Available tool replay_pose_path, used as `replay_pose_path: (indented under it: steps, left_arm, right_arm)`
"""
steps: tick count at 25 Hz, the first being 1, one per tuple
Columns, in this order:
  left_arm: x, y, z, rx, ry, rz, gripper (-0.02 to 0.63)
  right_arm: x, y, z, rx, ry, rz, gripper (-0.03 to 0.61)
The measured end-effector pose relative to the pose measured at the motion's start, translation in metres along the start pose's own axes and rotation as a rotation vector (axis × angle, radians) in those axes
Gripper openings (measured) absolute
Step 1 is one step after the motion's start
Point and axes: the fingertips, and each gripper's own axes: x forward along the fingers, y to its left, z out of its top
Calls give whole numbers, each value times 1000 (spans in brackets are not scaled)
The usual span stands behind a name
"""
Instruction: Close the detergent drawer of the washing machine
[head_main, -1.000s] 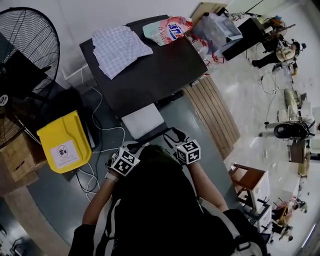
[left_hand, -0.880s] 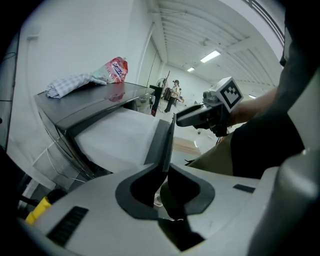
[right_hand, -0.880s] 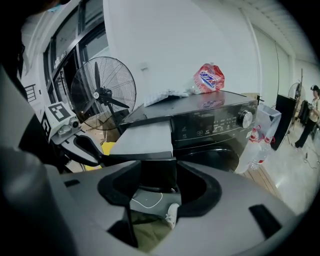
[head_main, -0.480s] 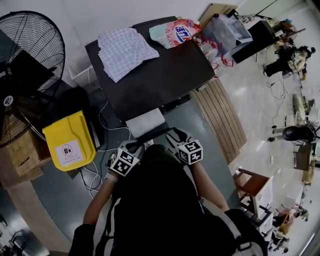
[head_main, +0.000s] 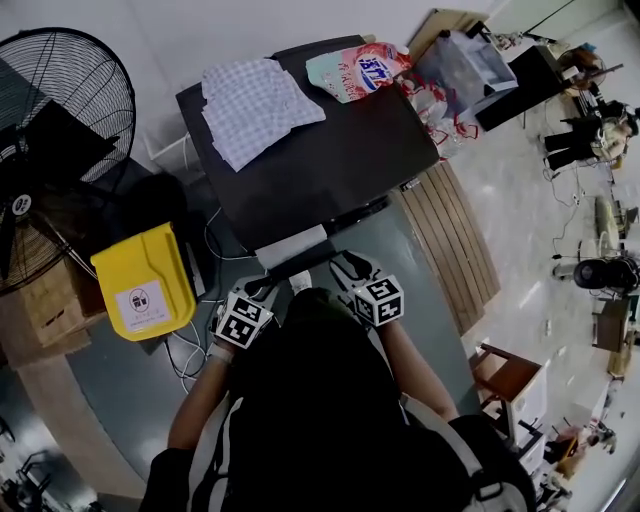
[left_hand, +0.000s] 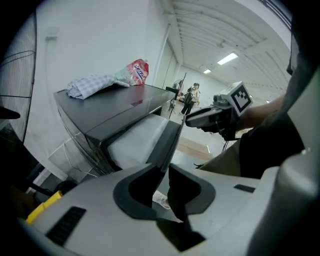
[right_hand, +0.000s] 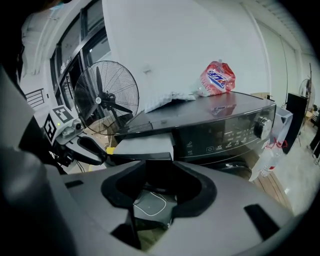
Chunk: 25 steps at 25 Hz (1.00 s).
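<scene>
Grey plastic fills the foreground at the left hand-held gripper (left_hand: 162, 186): unclenched, with jaws just now easing wider, grasping nothing, and lined up on the dark front panel of the detergent drawer (left_hand: 137, 140), seen edge-on just ahead of the gap and not pinched in it.

Much the same at the right hand-held gripper (right_hand: 159, 189): released, with jaws just now narrowing, holding nothing, and facing that panel square-on at the mouth of the jaws, with no pad seen pressing.

Shows the drawer standing out from the front of the black washing machine (right_hand: 220, 131), beside the control panel, with its white tray exposed above a cable (right_hand: 150, 204) on the floor.

Takes in, further off, a checked cloth (head_main: 258, 105) and a detergent pouch (head_main: 358, 70) on the machine's lid, then a yellow bin (head_main: 145, 280) and a standing fan (head_main: 60, 150) on the left-hand side.

Calls, by the look of things, for a push rather than a grip:
- Set both sets of tips flat against the panel, one toward each end.
- Keep the pressure even and in line with the drawer's travel.
- Drive on until flush with the control panel.
- Guard against a lopsided shove, likely to skew and jam the tray.
- Guard against a tip sliding off the panel's edge.
</scene>
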Motion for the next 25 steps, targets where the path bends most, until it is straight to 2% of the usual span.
replay_pose_path:
  steps: [16, 25]
  left_arm:
    - [-2, 45, 17, -94, -38, 100, 83]
    - [-4, 59, 18, -153, -52, 168, 97]
  right_arm:
    - [35, -5, 29, -56, 13, 38, 161]
    - [45, -4, 39, -38, 15, 18, 160]
